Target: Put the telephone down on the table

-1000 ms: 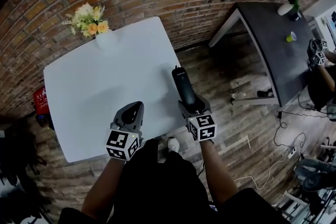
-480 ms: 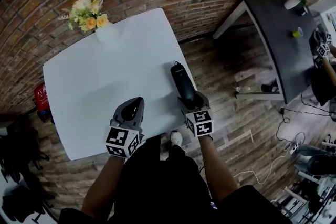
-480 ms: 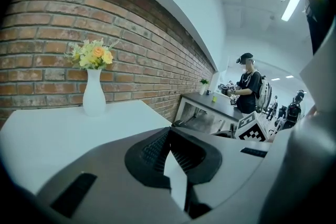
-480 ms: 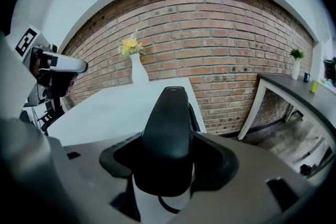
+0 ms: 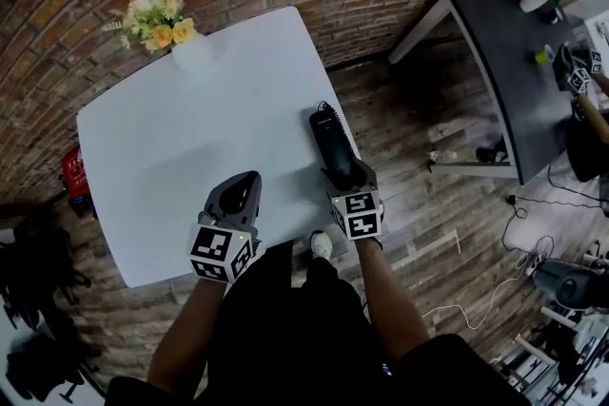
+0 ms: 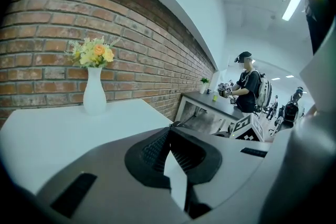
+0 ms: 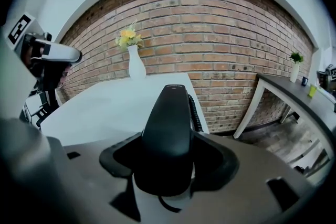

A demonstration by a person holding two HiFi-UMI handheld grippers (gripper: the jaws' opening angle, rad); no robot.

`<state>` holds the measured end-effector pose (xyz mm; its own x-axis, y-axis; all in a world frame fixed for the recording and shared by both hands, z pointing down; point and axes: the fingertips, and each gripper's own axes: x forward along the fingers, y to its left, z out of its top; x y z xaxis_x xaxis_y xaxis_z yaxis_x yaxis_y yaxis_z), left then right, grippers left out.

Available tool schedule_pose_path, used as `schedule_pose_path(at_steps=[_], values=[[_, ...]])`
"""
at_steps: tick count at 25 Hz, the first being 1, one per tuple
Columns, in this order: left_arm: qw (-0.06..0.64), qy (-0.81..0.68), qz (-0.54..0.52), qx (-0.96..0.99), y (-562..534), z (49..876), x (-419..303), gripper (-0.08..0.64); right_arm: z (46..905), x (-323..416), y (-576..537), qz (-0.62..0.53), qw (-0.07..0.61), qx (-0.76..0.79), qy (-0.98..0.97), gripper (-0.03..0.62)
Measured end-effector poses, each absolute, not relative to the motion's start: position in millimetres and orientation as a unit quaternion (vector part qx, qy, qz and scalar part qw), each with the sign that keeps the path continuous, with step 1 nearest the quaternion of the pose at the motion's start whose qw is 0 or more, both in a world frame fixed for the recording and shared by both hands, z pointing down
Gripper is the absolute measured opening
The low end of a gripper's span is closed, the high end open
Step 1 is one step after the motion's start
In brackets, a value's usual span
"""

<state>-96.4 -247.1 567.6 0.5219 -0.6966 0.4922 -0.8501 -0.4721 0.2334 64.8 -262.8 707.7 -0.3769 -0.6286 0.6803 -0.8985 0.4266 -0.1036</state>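
Observation:
A black telephone (image 5: 329, 143) with a coiled cord (image 7: 195, 112) juts forward from my right gripper (image 5: 346, 180), which is shut on its near end. It sits at the right edge of the white table (image 5: 181, 147); whether it touches the top I cannot tell. In the right gripper view the telephone (image 7: 169, 128) fills the space between the jaws of the right gripper (image 7: 168, 168). My left gripper (image 5: 244, 185) hovers over the table's near edge, shut and empty. In the left gripper view its pads (image 6: 157, 150) meet at the tip.
A white vase with yellow flowers (image 5: 181, 48) stands at the table's far corner, against the brick wall. A dark table (image 5: 500, 62) with a green cup (image 5: 543, 56) stands to the right, with a person beside it. Cables lie on the wooden floor (image 5: 447, 204).
My right gripper and the telephone have come down and slightly left, in over the table's right edge. The left gripper has hardly moved.

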Motion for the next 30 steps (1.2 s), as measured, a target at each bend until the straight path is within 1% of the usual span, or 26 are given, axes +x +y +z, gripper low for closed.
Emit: schedule_pose_path(at_steps=[5, 11, 17, 20, 23, 30], values=[[0.23, -0.46, 0.166, 0.842, -248, 569, -98, 0.014, 713, 63, -265, 0.243, 0.293, 0.485, -0.787, 0.282], [0.231, -0.459, 0.164, 0.842, -245, 570, -100, 0.014, 722, 57, -262, 0.229, 0.336, 0.478, -0.779, 0.284], [0.231, -0.458, 0.162, 0.843, -242, 569, -98, 0.014, 727, 56, -263, 0.224, 0.359, 0.473, -0.773, 0.284], [0.231, -0.457, 0.162, 0.844, -239, 568, -97, 0.014, 728, 55, -262, 0.231, 0.358, 0.472, -0.772, 0.287], [0.228, -0.458, 0.161, 0.844, -236, 565, -98, 0.014, 724, 55, -259, 0.237, 0.355, 0.464, -0.776, 0.313], [0.221, -0.469, 0.154, 0.841, -230, 557, -98, 0.014, 695, 61, -253, 0.227, 0.326, 0.463, -0.792, 0.321]])
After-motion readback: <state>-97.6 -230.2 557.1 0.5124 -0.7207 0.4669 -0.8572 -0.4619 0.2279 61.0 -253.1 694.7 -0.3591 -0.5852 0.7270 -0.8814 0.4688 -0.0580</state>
